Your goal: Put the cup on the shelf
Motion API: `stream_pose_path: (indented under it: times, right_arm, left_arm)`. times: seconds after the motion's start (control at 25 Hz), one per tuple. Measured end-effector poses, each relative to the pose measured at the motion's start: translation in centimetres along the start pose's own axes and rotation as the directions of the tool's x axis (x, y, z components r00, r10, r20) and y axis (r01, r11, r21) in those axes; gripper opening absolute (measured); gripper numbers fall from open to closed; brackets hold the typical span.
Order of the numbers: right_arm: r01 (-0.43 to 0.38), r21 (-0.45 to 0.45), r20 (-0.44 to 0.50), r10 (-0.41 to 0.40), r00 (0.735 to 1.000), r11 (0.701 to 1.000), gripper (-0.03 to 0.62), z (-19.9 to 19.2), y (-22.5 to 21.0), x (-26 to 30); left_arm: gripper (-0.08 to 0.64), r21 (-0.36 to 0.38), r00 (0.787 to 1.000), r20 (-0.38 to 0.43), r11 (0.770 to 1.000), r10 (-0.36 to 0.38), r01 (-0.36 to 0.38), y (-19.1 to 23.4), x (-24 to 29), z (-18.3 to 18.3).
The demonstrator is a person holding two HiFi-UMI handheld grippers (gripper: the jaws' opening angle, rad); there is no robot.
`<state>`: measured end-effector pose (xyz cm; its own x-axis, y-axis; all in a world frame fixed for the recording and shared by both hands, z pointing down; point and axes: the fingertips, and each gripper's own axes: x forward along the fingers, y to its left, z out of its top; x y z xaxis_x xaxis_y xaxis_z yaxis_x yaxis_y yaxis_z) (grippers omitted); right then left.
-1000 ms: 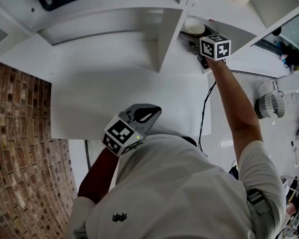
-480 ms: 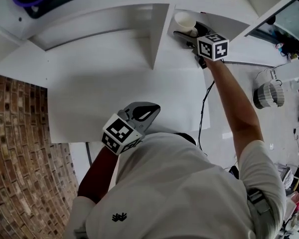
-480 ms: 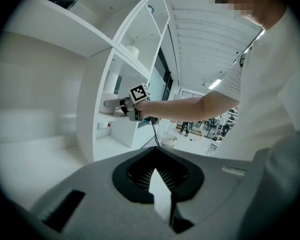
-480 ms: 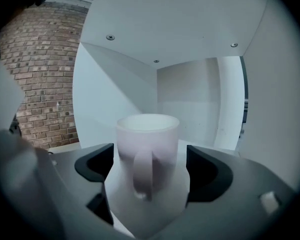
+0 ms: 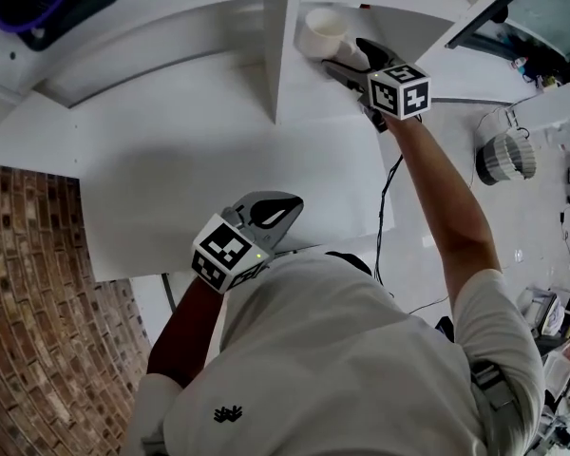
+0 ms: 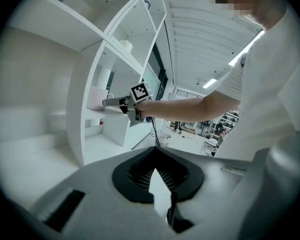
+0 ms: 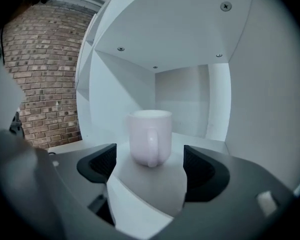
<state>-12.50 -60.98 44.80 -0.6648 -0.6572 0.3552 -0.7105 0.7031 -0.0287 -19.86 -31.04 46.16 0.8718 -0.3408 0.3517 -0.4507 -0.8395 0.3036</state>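
Right arm [image 5: 448, 207]: stretched out straight, reaching into the shelf [image 7: 257, 114] compartment.
Right gripper [image 7: 150, 170]: level, pointing into the compartment; the claw is released, jaws wide and just beginning to close, pads touching nothing.
Cup [image 7: 149, 136]: on the shelf floor, dead ahead of the right gripper.
Cup's gap: it seems to stand just past the fingertips rather than between them, though the wide lens makes that hard to judge.
Cup's axis: upright, mouth up, handle pointing straight back at the right gripper.
Left gripper [image 5: 266, 218]: held low by the person's chest, clenched on nothing.
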Motion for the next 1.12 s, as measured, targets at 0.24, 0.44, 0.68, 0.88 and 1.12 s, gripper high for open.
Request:
stream_pose_path:
  times: [0.24,0.44,0.68,0.88,1.12]
  right_arm:
    - [0.023,0.012,0.001,-0.023,1.0,1.0,0.351,-1.6,0.7,-2.7]
    - [0.04,0.007,0.002,-0.04,0.999,0.999,0.211,-3.1,1.7,-5.8]
    - [0.044,0.047,0.024,-0.045,0.999,0.998,0.079,-4.7,3.0,-10.9]
    - [0.028,0.081,0.034,-0.031,0.999,0.996,0.022,-6.3,4.4,-15.4]
    - [0.001,0.107,0.054,-0.006,0.999,0.994,0.008,-8.1,5.9,-21.1]
  left_arm:
    - [0.006,0.002,0.999,-0.021,0.999,-0.042,0.042,-1.3,1.1,-0.8]
    - [0.006,0.024,0.995,-0.054,0.996,-0.088,0.09,-3.0,2.7,-1.8]
    - [0.006,0.04,0.991,-0.075,0.993,-0.109,0.112,-5.8,4.3,-2.0]
    - [0.006,0.039,0.991,-0.086,0.994,-0.102,0.106,-8.1,5.5,-2.2]
    - [0.006,0.033,0.997,-0.072,0.999,-0.04,0.043,-10.7,6.9,-2.0]
